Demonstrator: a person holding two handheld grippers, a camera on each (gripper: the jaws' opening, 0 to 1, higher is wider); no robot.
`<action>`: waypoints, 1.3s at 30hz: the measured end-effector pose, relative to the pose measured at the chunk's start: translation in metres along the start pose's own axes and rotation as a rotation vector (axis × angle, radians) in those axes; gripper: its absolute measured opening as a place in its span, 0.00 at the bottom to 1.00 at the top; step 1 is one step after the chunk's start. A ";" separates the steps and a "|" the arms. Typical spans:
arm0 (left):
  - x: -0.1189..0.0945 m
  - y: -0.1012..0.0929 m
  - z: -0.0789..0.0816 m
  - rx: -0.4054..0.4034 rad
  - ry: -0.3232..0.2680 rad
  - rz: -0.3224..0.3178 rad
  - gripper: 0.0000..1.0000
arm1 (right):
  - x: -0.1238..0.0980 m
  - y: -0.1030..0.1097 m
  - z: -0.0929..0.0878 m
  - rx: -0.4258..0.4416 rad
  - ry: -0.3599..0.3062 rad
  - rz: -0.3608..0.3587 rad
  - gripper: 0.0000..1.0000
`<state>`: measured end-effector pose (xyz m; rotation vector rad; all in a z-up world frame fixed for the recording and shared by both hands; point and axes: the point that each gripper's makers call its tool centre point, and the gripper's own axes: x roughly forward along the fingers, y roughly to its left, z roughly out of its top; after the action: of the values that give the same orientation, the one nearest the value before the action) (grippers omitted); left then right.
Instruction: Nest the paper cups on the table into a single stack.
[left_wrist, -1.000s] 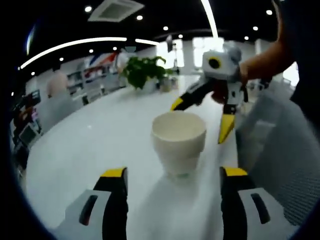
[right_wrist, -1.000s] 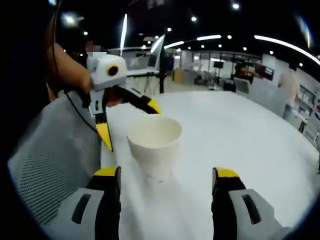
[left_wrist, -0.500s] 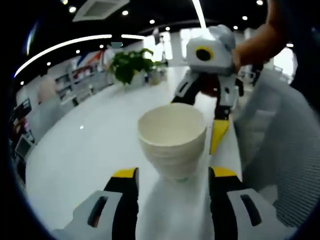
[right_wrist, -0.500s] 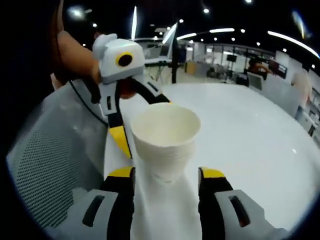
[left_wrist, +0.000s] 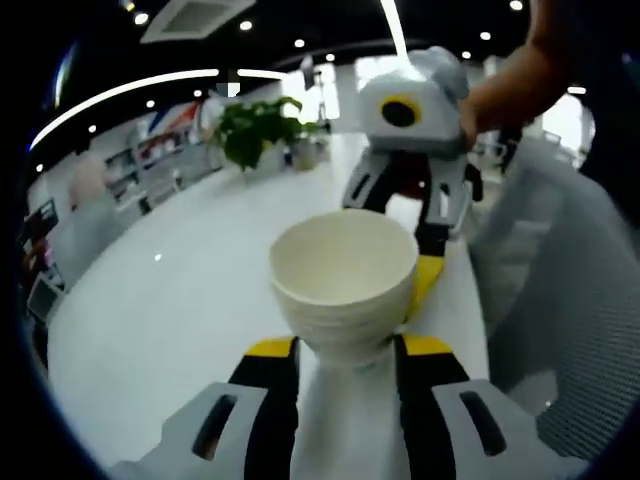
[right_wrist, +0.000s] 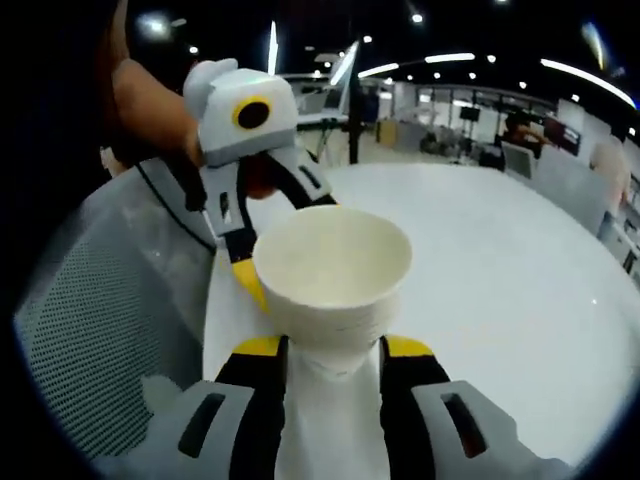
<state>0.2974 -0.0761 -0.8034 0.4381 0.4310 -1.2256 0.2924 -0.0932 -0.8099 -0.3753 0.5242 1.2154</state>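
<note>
Your left gripper (left_wrist: 347, 350) and right gripper (right_wrist: 333, 352) both crowd the cup stack (left_wrist: 344, 283) from opposite sides, jaws close against its base; the white table (left_wrist: 190, 290) lies bare beyond it; a mesh chair (right_wrist: 95, 320) blocks the table's near edge beside you.

matt off-white paper cups (left_wrist: 345, 275), ribbed sides; glossy smooth white table (left_wrist: 190, 290); mesh chair (right_wrist: 95, 320).

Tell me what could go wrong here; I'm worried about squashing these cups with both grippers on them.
The left gripper and right gripper both close on the base of the stack of paper cups from opposite sides; squeezing further could crumple the thin walls. Uneven pulls might tip or separate the nested cups. The yellow fingertips could collide.
</note>
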 end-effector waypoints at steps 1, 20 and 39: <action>0.000 0.001 0.000 0.000 0.001 -0.001 0.36 | 0.000 0.000 0.000 0.000 0.000 0.003 0.33; 0.011 0.078 0.013 0.016 0.040 -0.039 0.35 | 0.016 -0.073 0.026 0.048 -0.032 0.028 0.31; 0.045 0.208 0.019 -0.055 0.080 -0.068 0.35 | 0.056 -0.198 0.054 0.090 -0.027 0.053 0.31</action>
<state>0.5107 -0.0645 -0.7934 0.4289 0.5505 -1.2624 0.5048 -0.0820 -0.7980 -0.2697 0.5666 1.2422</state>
